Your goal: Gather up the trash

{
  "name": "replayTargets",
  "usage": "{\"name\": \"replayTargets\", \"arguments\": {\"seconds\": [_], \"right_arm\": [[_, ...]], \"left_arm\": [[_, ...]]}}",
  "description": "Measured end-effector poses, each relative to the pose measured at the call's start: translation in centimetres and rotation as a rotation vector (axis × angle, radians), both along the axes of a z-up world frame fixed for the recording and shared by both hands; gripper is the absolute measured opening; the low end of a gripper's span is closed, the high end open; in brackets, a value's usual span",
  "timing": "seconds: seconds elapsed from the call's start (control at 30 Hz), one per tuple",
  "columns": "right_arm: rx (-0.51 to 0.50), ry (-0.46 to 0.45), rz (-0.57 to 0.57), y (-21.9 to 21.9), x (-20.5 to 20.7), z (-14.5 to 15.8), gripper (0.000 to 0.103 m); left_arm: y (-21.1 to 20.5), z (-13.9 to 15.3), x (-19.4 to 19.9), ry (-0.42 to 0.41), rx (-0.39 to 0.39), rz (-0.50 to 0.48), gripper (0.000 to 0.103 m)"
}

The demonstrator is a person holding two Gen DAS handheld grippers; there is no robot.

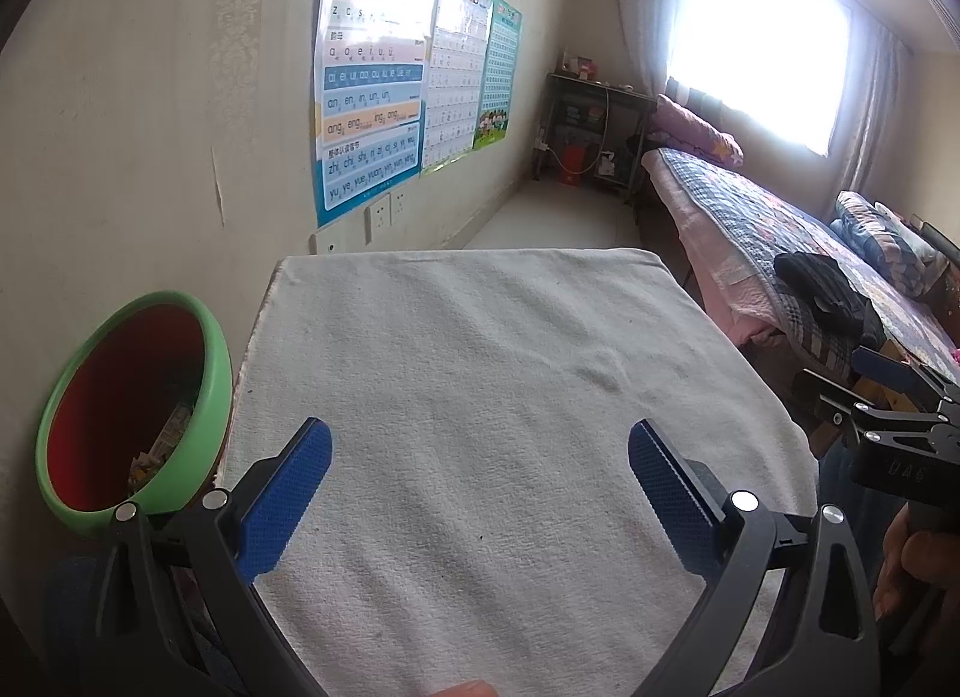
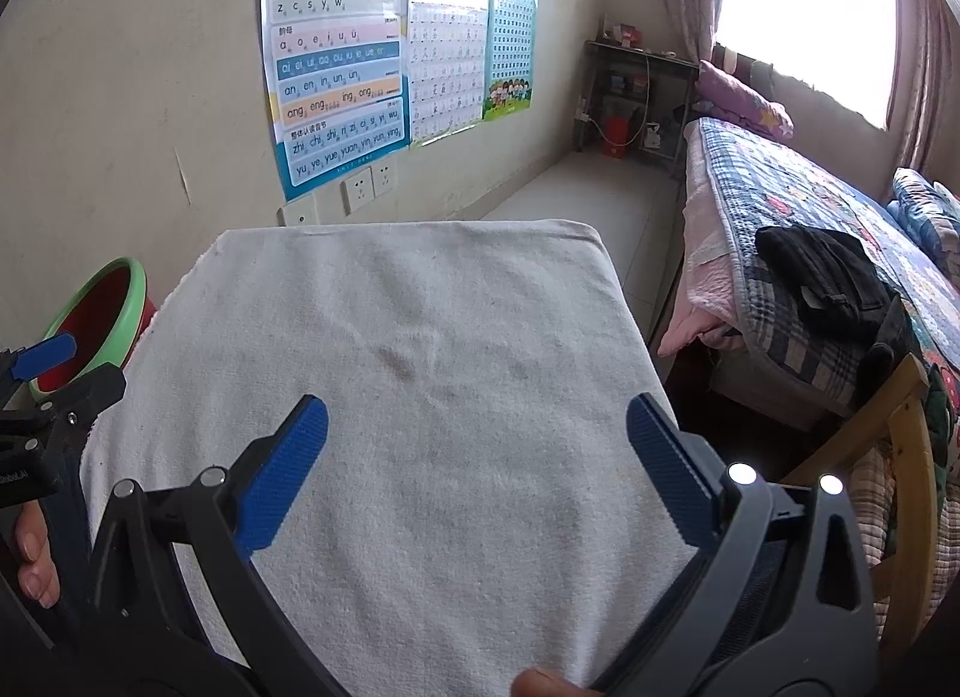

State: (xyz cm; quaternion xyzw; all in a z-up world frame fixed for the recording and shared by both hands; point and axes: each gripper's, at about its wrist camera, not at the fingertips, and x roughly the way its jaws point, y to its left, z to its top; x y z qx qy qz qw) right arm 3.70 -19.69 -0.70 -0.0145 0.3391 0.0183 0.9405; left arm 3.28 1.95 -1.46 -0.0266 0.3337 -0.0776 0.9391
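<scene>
Blue-padded fingers of our left gripper hang spread and empty over the white cloth; our right gripper is likewise apart, holding nothing. Trash sits inside the green-rimmed bin at lower left. We judge collection nearly finished: scan the cloth before withdrawing.

A cloth-covered table lies directly ahead of both grippers. A bin stands just beside its left edge, against the wall, with scraps of trash inside it. Posters hang on that wall above wall sockets, behind the table. A bed runs along the right, with a dark garment lying on it. A shelf unit stands in the far corner, beside the window.
</scene>
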Motion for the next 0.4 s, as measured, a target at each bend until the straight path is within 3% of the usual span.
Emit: {"name": "replayTargets", "arguments": {"seconds": [0.13,0.4], "right_arm": [[0.000,0.000,-0.001,0.02,0.00,0.00,0.098],[0.001,0.001,-0.002,0.06,-0.02,-0.04,0.098]], "left_arm": [[-0.04,0.28,-0.46,-0.037,0.016,0.017,0.095],[-0.08,0.11,-0.11,-0.016,0.014,0.016,0.095]]}}
